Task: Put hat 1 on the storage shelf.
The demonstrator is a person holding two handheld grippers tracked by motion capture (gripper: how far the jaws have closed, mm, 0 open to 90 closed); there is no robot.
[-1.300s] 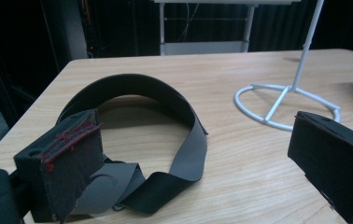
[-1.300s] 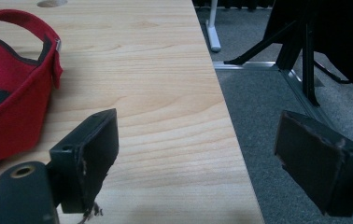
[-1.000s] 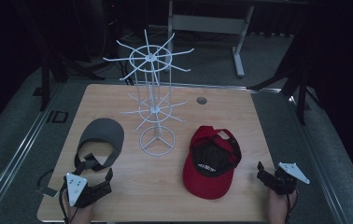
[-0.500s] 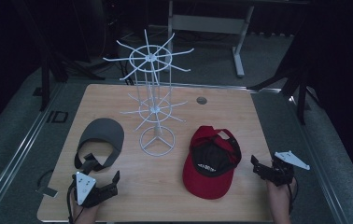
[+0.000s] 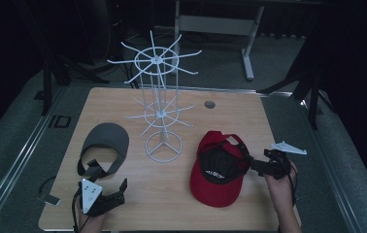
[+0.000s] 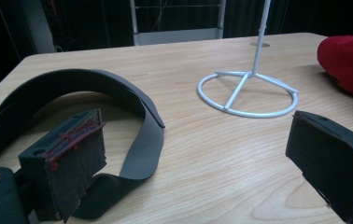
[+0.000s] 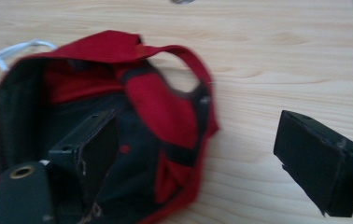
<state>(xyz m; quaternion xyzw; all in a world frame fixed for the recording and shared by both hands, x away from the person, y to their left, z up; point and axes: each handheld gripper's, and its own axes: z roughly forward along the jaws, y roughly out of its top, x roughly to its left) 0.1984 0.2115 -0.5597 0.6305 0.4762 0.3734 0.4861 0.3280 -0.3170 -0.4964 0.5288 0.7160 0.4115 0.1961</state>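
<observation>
The right gripper [image 7: 198, 154] is wide open at the red cap [image 7: 165, 107]; the left gripper [image 6: 184, 154] is wide open beside the grey visor [image 6: 72, 88], holding nothing.

My high view looks forward and down over the whole table [image 5: 123, 204]. My left gripper view sits low and close, with the grey visor [image 6: 72, 116] by its left jaw and the white rack [image 6: 249, 93] beyond the gap. My right gripper view looks steeply down, close on the red cap [image 7: 118, 116] that its left jaw overlaps; all three things also appear in the high view.
</observation>
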